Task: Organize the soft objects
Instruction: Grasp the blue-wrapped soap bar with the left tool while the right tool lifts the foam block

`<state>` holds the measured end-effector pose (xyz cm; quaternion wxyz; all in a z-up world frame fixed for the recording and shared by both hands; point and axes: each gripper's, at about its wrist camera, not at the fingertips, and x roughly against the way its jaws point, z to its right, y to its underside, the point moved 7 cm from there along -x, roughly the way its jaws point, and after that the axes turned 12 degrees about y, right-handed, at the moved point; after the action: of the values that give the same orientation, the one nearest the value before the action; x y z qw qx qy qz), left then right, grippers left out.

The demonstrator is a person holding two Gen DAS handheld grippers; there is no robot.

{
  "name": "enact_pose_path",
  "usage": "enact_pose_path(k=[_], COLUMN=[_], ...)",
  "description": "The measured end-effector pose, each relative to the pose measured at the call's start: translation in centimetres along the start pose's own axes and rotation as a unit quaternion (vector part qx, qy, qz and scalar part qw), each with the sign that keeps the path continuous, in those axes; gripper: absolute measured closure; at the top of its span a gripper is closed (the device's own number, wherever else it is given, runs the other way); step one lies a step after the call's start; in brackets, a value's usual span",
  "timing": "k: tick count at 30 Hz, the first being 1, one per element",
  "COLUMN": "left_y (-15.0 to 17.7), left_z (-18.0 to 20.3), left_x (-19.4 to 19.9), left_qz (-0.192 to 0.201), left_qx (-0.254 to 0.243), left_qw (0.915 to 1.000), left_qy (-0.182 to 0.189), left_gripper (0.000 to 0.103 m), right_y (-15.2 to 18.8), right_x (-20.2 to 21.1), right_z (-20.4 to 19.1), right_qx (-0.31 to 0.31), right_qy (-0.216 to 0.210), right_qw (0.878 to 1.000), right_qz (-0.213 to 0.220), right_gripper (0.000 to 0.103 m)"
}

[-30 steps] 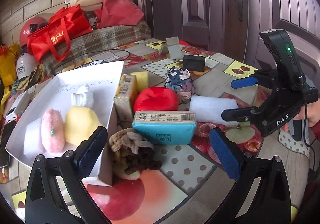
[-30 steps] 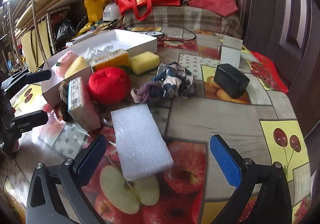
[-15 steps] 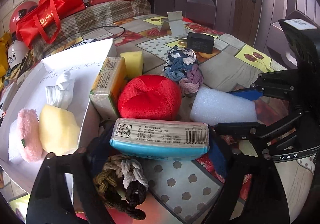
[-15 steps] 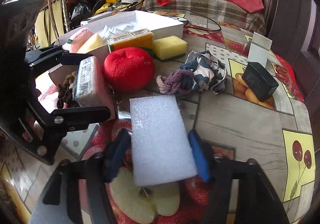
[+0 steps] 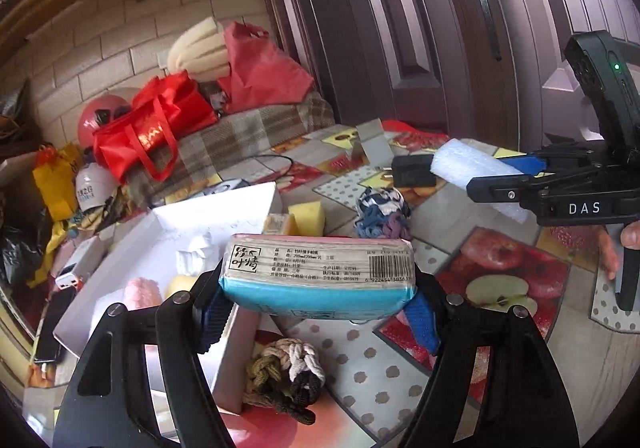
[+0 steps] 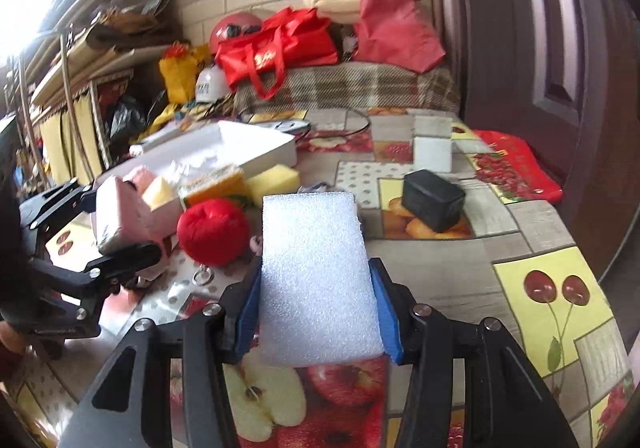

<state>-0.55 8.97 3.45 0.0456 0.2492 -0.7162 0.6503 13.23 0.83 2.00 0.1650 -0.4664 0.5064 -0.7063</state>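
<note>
My left tool (image 5: 318, 306) is clamped on the tissue pack (image 5: 320, 275), blue pads squeezing both short ends, and the pack is lifted clear of the worktop (image 5: 448, 216). It sits level between the fingers, label side up with the barcode toward the right, teal wrapper facing me. Right under it on the worktop is the knotted rope toy (image 5: 286, 376), tan, white and dark brown, touching the near corner of the white box (image 5: 224, 208).

My right tool (image 6: 316, 312) is clamped on the white foam block (image 6: 316, 280), pads pressing its long sides, and the block sticks out forward past the fingertips, raised above the apple-print cloth. From the left camera you can see that same foam block hanging in the air over the far right side of the worktop.

Inside the white box there's a pink fluffy thing (image 5: 142, 292), a pale yellow sponge (image 5: 180, 284) and a scrunched white tissue (image 5: 196, 256). Just beside the box's right wall sits an orange and yellow packet (image 6: 216, 184), and a yellow sponge (image 6: 274, 178) next to that. The red plush ball (image 6: 214, 230) is on the cloth between the two tools, near the box. The blue and purple braided cloth bundle (image 5: 382, 214) lies further back, and a black charger block (image 6: 434, 200) sits beyond it with a small white folded card (image 6: 432, 146) behind.
</note>
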Motion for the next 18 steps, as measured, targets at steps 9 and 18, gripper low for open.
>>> enact_pose_path(k=[9,18], left_y=[0.3,0.7], left_z=[-2.8,-4.2], left_x=[0.6,1.0], left_qz=[0.013,0.022], left_qx=[0.054,0.088], left_qw=[0.9982,0.9953], left_qy=[-0.024,-0.033], left_gripper=[0.029,0.029], right_y=[-1.2,-1.6], right_x=[1.0,1.1], right_z=[-1.0,-3.9], right_qx=[-0.006,-0.011], right_qy=[0.026,0.022], right_qw=[0.999,0.997], right_qz=[0.044,0.068], right_gripper=[0.053,0.053])
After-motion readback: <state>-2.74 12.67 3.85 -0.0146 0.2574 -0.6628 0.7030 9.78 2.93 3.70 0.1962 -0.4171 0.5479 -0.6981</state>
